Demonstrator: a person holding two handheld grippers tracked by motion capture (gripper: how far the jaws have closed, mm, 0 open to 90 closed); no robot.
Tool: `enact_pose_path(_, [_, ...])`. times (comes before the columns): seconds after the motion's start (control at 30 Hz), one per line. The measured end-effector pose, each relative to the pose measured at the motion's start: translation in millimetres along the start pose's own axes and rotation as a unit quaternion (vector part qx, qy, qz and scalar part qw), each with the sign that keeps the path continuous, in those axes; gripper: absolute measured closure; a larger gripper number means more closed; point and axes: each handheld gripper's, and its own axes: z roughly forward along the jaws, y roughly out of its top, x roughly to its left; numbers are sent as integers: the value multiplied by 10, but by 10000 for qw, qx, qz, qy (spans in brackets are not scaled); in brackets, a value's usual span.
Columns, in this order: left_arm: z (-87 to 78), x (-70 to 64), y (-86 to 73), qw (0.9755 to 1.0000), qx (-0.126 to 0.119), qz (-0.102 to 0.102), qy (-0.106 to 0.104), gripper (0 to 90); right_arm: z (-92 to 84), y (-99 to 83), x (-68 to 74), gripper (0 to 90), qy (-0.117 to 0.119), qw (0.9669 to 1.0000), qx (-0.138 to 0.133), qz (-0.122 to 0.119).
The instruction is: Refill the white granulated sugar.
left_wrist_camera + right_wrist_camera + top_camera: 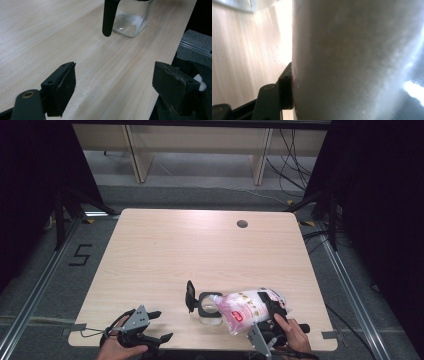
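So the right tongs (267, 312) are clamped around the fat middle of a pink and white bag (247, 306), which looks like rice or some other grain. The bag is tipped over on its side with the open end pointing at a clear glass jar (209, 312) with a black flip lid (190, 295). The lid stands swung up on the far-left side of the jar, out of the way, so the mouth is free for pouring. The bag's mouth sits right at the jar's rim, just to the right of it, touching or nearly so. In the right gripper view the bag bulges against the one black pad I can see, so the grip looks firm; holding it mid-body makes sense because that lets the person tilt it and control the flow.

The left tongs (161, 326) sit well to the left of the jar near the front edge of the table (165, 250), jaws wide apart with nothing between them. In the left gripper view they point toward the jar, which has a thin layer of something whitish at the bottom. My guess is they're parked there ready to steady the jar if it slides.

Pouring seems barely started, judging by how little is in the jar.
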Motion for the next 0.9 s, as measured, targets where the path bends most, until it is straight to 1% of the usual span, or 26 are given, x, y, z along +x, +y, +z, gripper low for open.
enact_pose_path(0.03, [3,-4,-1,10000,-15,-16,-22,186,-6,10,-2,407,-39,9999,42,-148])
enact_pose_path(0.07, [10,-10,-2,10000,-61,-48,-48,186,-10,20,16,407,-112,9997,94,-209])
enact_pose_path(0.1, [0,8,3,10000,0,85,-50,186,-12,30,21,407,-137,9994,130,-289])
enact_pose_path(0.13, [-2,13,4,9999,16,129,-41,186,-16,42,18,408,-181,9987,174,-441])
enact_pose_path(0.17, [0,9,3,10000,2,79,-43,186,-18,45,30,408,-242,9983,207,-497])
enact_pose_path(0.2, [2,6,2,10000,-1,60,-43,186,-35,62,-11,408,-341,9936,343,-1024])
enact_pose_path(0.23, [12,-1,1,10000,-63,31,-57,186,-36,60,5,409,-318,9922,416,-1130])
enact_pose_path(0.27, [12,0,1,10000,-51,42,-58,186,-36,71,-4,409,-443,9887,417,-1369])
enact_pose_path(0.3, [10,-4,-6,10000,-14,-19,-52,186,-33,75,-13,409,-467,9865,404,-1515])
enact_pose_path(0.33, [11,-6,-6,10000,-19,-18,-50,186,-38,76,-5,409,-479,9858,476,-1539])
enact_pose_path(0.37, [8,-4,-1,10000,-6,14,-52,186,-38,75,-2,409,-469,9858,492,-1537])
enact_pose_path(0.4, [6,9,4,9999,-5,118,-59,186,-41,81,-5,410,-454,9843,516,-1626])
enact_pose_path(0.43, [14,-1,2,10000,-66,32,-57,186,-47,100,-27,410,-477,9798,518,-1871])
enact_pose_path(0.47, [10,-5,-2,10000,-23,-38,-38,186,-41,85,2,410,-481,9831,521,-1686])
enact_pose_path(0.5, [3,6,-3,10000,38,28,1,186,-50,95,1,410,-489,9815,554,-1766])
enact_pose_path(0.53, [6,-1,-4,10000,5,-5,-36,186,-52,99,5,410,-503,9807,513,-1818])
enact_pose_path(0.57, [15,-12,-5,10000,-50,-73,-43,185,-59,111,-3,410,-525,9787,507,-1919])
enact_pose_path(0.6, [6,8,1,9999,2,93,-48,186,-60,117,-5,411,-568,9778,482,-1958])
enact_pose_path(0.63, [11,-7,-4,10000,-11,-26,-37,186,-70,156,-41,411,-544,9709,521,-2274])
enact_pose_path(0.67, [11,-8,-4,10000,-6,-15,-36,186,-67,132,1,411,-635,9763,509,-2007])
enact_pose_path(0.7, [6,7,3,9999,9,129,-43,185,-70,144,-6,412,-667,9739,501,-2110])
enact_pose_path(0.77, [8,5,3,9999,-3,112,-30,185,-80,155,2,412,-695,9714,574,-2199])
enact_pose_path(0.8, [13,-7,-4,10000,-3,-16,-53,185,-77,168,2,412,-773,9669,544,-2369])
enact_pose_path(0.83, [15,-12,-3,10000,-5,-19,-31,185,-84,180,7,413,-793,9650,578,-2430])
enact_pose_path(0.87, [15,-13,-4,10000,-4,-9,-24,186,-82,196,-12,413,-800,9611,528,-2591])
enact_pose_path(0.9, [14,-13,-4,10000,1,-17,-33,185,-83,197,-18,414,-804,9619,493,-2568])
